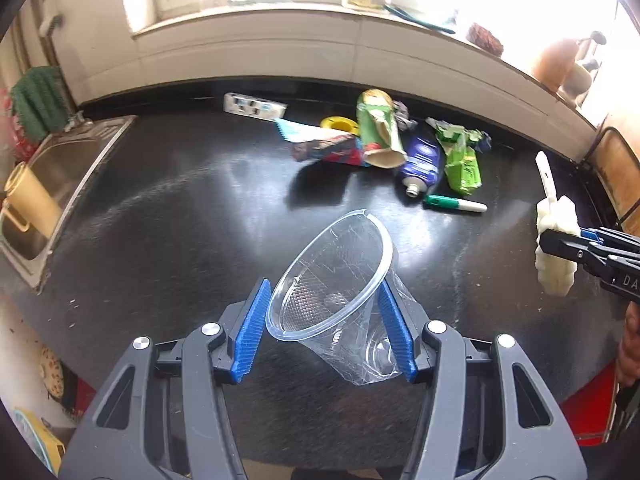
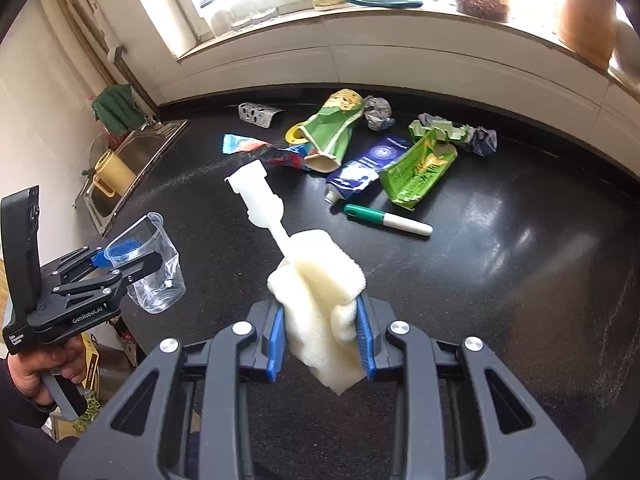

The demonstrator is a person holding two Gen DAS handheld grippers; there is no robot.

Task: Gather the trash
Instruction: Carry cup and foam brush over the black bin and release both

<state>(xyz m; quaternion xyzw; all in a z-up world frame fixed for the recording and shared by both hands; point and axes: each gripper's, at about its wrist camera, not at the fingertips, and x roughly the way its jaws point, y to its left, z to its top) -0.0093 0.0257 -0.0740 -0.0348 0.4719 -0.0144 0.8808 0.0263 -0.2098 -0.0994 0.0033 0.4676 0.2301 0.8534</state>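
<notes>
Lying beyond one green-capped white marker (image 2: 387,220): two crumpled grey paper balls (image 2: 377,112), one blue squeezed tube (image 2: 366,170), two green torn wrappers (image 2: 420,172).

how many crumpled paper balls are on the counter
2: one crumpled paper ball beside the green pouch's top, another right of the torn green wrapper. More may be hidden.

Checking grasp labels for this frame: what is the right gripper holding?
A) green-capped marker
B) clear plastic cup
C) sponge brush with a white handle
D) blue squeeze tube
C: the right gripper is shut on the sponge brush, blue pads squeezing the foam, white handle pointing away. The clear plastic cup sits in the left gripper; the marker and tube lie on the counter.
</notes>
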